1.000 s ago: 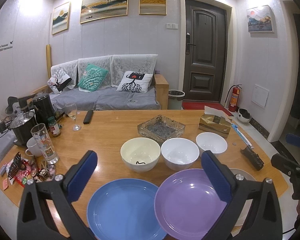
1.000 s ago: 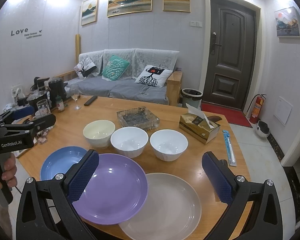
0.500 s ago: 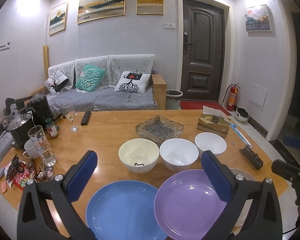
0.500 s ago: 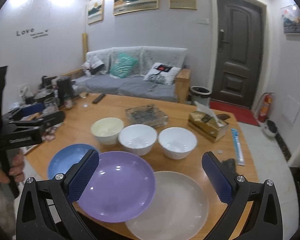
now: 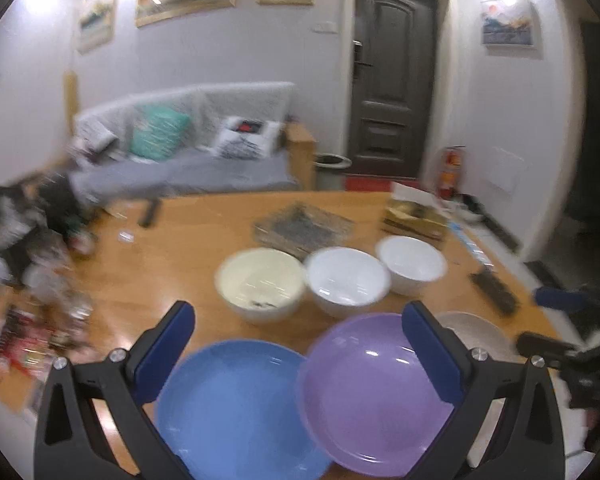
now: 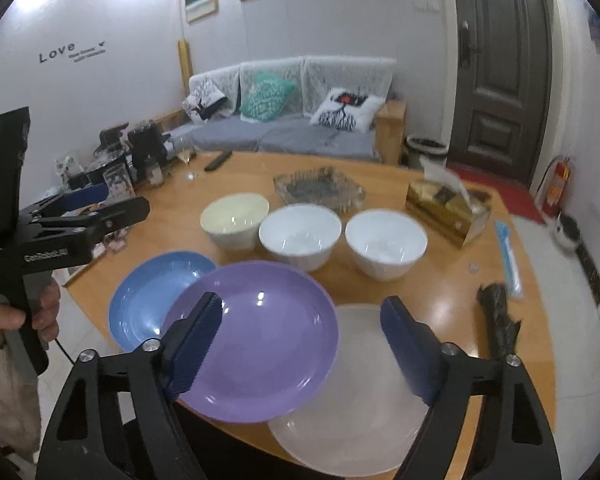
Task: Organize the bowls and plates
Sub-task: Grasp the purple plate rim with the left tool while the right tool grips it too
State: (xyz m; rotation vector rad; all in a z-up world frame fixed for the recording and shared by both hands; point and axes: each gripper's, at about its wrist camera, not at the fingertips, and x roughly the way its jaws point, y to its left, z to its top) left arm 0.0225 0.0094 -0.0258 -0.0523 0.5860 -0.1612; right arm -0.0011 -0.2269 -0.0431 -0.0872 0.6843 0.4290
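Both your tools are spread wide and pinch nothing. Your left tool (image 5: 298, 344) hangs over the blue plate (image 5: 236, 412) and the purple plate (image 5: 372, 396). Your right tool (image 6: 302, 340) hangs over the purple plate (image 6: 256, 336) and the white plate (image 6: 364, 396) at the near edge of the counter (image 6: 452, 280). The purple plate overlaps both neighbours. Behind them stand a cream bowl (image 6: 235, 221) and two white bowls (image 6: 300, 236) (image 6: 385, 244) in a row, close together.

"Love" decal on wall (image 6: 58, 53), "GenRobot.AI" on left hand-held gripper (image 6: 100, 204) (smaller wall lettering unreadable)
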